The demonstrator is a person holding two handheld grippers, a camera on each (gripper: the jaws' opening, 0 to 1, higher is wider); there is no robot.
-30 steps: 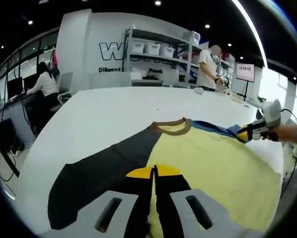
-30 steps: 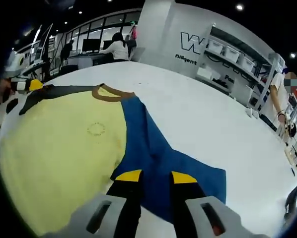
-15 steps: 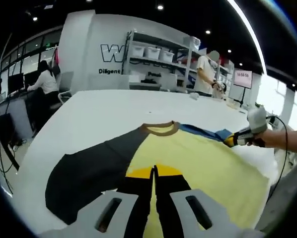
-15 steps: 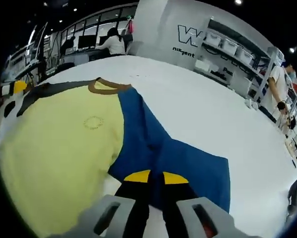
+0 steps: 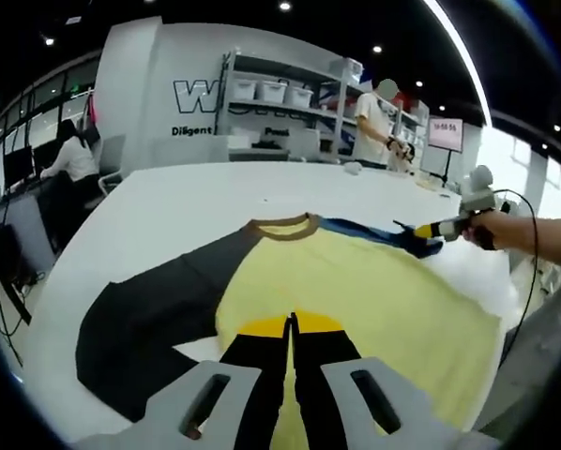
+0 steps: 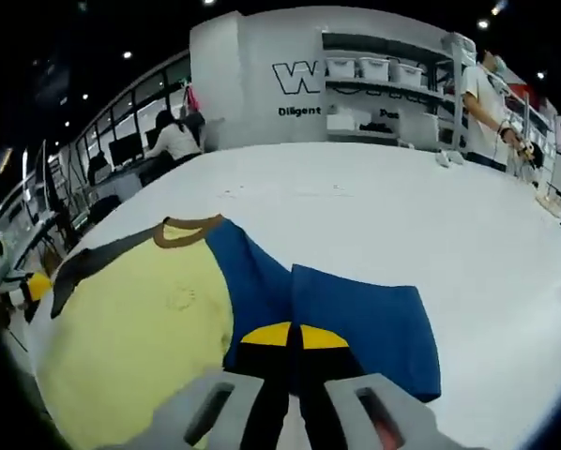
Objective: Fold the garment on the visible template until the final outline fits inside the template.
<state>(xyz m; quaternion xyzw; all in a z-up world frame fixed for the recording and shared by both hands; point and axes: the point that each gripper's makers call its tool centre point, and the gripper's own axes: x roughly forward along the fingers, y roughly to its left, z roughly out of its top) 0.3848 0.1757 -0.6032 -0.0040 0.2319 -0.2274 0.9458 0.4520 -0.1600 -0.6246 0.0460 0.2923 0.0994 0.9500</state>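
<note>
- The garment (image 5: 356,291) lies spread on the white table (image 5: 205,202), filling the lower middle of the left gripper view; I judge the folding has hardly begun.
- Your left gripper (image 5: 291,326) has its jaws together on the yellow body, low in the frame.
- Your right gripper (image 6: 293,335) is closed on the blue sleeve (image 6: 356,314), at bottom centre of the right gripper view.
- The dark sleeve (image 5: 149,314) at lower left lies flat and unfolded.
- I cannot make out any template outline on the table.
- Both sleeves and the body are left to fold.
</note>
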